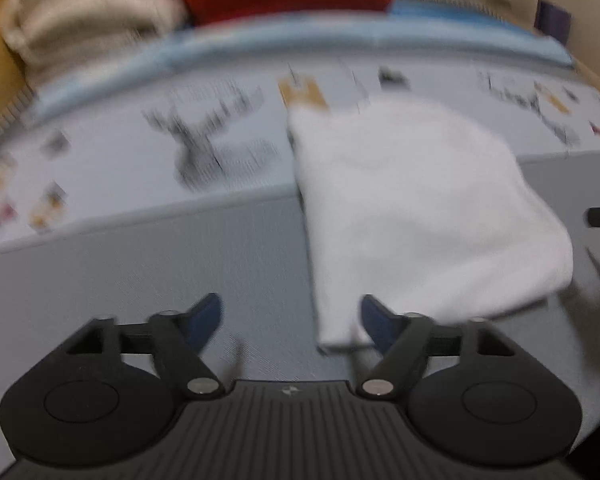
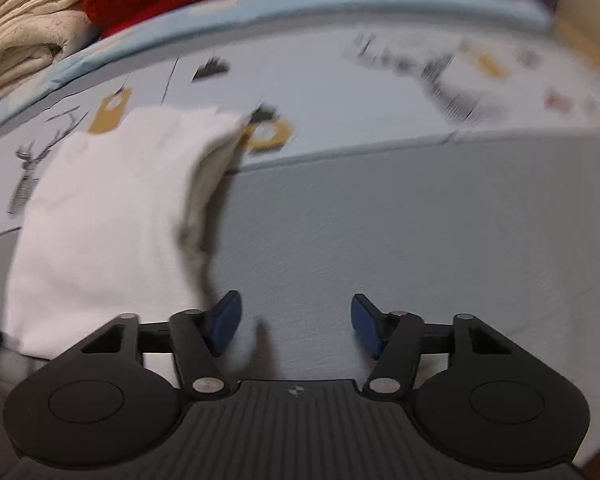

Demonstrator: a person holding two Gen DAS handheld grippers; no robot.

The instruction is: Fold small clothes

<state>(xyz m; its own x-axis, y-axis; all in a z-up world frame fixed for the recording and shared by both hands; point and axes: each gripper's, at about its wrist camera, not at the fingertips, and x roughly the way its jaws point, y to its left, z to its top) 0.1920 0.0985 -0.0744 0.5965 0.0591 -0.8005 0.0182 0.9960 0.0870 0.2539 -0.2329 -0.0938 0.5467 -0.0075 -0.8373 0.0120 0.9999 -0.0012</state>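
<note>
Hovering both spread, empty tongs, left gripper (image 1: 290, 320) and right gripper (image 2: 296, 320), flanking the folded white cloth (image 1: 420, 216) on the grey mat (image 1: 140, 280); I judge next: pinch both near corners evenly.

Patterned sheet (image 1: 220, 128), grey mat (image 2: 420, 240), blue edging (image 1: 340, 40).
</note>
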